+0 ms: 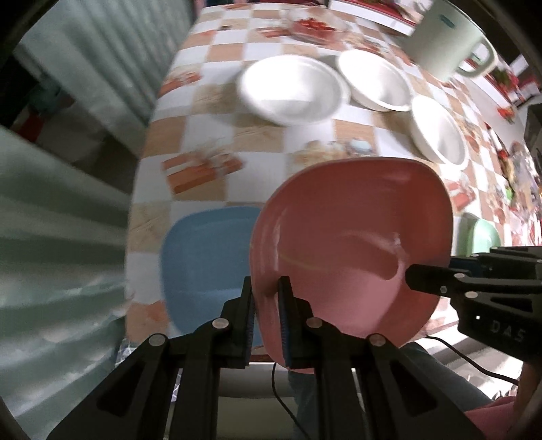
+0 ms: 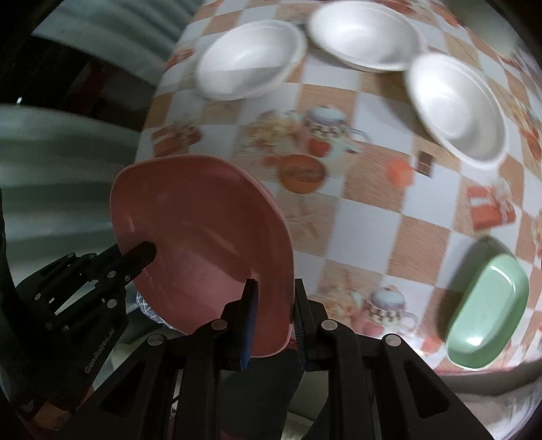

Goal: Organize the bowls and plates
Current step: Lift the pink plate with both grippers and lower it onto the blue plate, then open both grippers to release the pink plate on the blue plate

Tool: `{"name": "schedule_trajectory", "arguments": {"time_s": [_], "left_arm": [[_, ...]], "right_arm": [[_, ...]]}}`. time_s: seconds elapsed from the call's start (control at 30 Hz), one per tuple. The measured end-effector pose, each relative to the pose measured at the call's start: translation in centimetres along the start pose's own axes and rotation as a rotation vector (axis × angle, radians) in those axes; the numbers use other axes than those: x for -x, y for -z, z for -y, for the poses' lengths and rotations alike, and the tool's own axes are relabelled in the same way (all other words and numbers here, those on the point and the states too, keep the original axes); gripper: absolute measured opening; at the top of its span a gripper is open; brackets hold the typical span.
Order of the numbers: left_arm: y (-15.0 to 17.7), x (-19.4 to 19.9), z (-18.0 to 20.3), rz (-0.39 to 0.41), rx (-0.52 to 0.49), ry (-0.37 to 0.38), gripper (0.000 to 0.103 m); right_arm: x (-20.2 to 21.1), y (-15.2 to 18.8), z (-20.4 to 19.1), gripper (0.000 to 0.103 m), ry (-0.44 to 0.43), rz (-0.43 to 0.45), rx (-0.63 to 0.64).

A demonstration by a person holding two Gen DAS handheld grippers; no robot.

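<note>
A pink plate (image 1: 352, 243) is held tilted above the near table edge. My left gripper (image 1: 266, 304) is shut on its left rim. My right gripper (image 2: 274, 304) is shut on its opposite rim (image 2: 271, 257); it enters the left wrist view from the right (image 1: 440, 281). The left gripper shows in the right wrist view (image 2: 135, 260) at the plate's far rim. A blue plate (image 1: 203, 264) lies flat on the table below and left of the pink plate. Three white bowls (image 1: 291, 89) (image 1: 374, 79) (image 1: 438, 130) stand further back. A green dish (image 2: 487, 308) lies near the right front edge.
The table has a checkered patterned cloth (image 2: 355, 210). A pale green mug-shaped pot (image 1: 450, 44) and a glass bowl with red contents (image 1: 313, 28) stand at the far end. Pale curtains (image 1: 61, 237) hang to the left. A cable (image 1: 467, 358) runs below the table edge.
</note>
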State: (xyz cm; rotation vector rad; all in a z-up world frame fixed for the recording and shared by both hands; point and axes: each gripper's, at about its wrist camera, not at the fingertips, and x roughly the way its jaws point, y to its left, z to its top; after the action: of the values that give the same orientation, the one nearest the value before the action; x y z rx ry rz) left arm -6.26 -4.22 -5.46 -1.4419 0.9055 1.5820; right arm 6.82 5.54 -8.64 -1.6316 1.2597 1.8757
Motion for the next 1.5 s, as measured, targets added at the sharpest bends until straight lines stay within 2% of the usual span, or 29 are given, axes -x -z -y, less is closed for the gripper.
{"name": "schedule_trajectory", "arguments": {"time_s": [0.3, 0.57, 0.93, 1.03, 1.07, 1.1, 1.13, 1.17, 1.27, 1.37, 1.43, 1.47, 1.5], "left_arm": [[1.3, 0.3, -5.6, -0.012, 0.085, -0.044, 0.013], [1.5, -1.0, -8.7, -0.05, 0.099, -0.056, 0.013], [1.2, -4.5, -8.8, -0.11, 0.056, -0.061, 0.016], [1.2, -4.7, -8.1, -0.095, 0.026, -0.067, 0.042], [1.3, -4.6, -7.8, -0.082, 0.013, -0.08, 0.061], [1.4, -4.3, -7.4, -0.058, -0.005, -0.102, 0.073], [1.5, -4.0, -7.0, -0.043, -0.02, -0.115, 0.075], [1.6, -3.8, -6.8, -0.031, -0.034, -0.143, 0.08], [1.9, -3.5, -6.3, -0.028, -0.043, -0.114, 0.083], [1.9, -3.3, -5.8, -0.046, -0.049, -0.103, 0.087], [2.0, -2.9, -5.0, -0.054, -0.069, -0.105, 0.094], [1.7, -2.8, -4.8, -0.058, -0.075, -0.102, 0.102], [1.6, -2.7, -4.5, -0.064, -0.083, -0.099, 0.103]], "right_arm": [[-2.4, -0.9, -4.6, 0.023, -0.039, -0.054, 0.09], [-5.2, -2.1, -7.6, 0.023, -0.024, -0.099, 0.125], [-8.8, -3.2, -8.3, 0.023, 0.013, -0.132, 0.094], [-8.8, -3.4, -8.4, 0.023, 0.014, -0.121, 0.102], [-8.7, -3.6, -8.3, 0.024, 0.02, -0.117, 0.107], [-8.6, -3.7, -8.2, 0.028, 0.035, -0.112, 0.113], [-8.5, -3.7, -8.0, 0.049, 0.044, -0.107, 0.115], [-8.2, -3.8, -7.7, 0.061, 0.05, -0.095, 0.11], [-7.3, -3.7, -6.1, 0.082, 0.028, -0.08, 0.082], [-6.0, -3.6, -4.7, 0.084, 0.043, -0.058, 0.074], [-5.4, -3.6, -3.8, 0.085, 0.067, -0.046, 0.08], [-4.9, -3.3, -3.2, 0.085, 0.08, -0.043, 0.086], [-4.7, -3.1, -2.8, 0.088, 0.088, -0.043, 0.087]]}}
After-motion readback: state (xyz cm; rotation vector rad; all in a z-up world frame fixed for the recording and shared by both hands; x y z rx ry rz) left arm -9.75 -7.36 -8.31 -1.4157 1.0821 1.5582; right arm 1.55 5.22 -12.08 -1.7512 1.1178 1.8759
